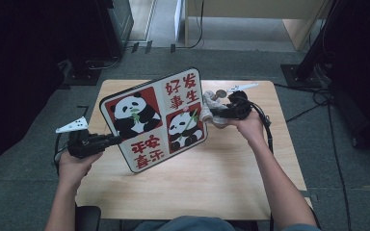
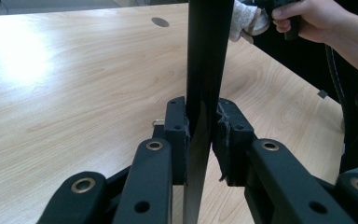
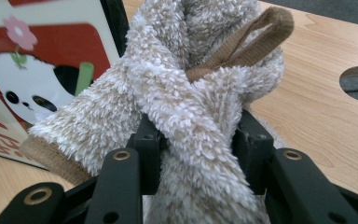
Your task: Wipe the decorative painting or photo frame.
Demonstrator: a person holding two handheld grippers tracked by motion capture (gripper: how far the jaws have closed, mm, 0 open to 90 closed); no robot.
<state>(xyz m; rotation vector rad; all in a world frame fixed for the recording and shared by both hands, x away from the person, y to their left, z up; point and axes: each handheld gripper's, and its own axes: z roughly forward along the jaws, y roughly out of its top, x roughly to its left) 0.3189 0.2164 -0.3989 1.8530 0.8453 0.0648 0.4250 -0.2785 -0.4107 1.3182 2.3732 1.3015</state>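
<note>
Wooden table (image 1: 212,183) (grey carpet around): left tongs (image 2: 204,135) clamp panda board (image 1: 154,120), right tongs (image 3: 198,149) clamp fluffy cloth (image 3: 191,93).

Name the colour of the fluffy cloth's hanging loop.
Tan brown loop on the cream fluffy cloth; clearest in the right gripper view.

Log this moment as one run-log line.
left gripper: shut on panda board, held upright on edge | right gripper: shut on fluffy cloth beside board | table: wood
</note>
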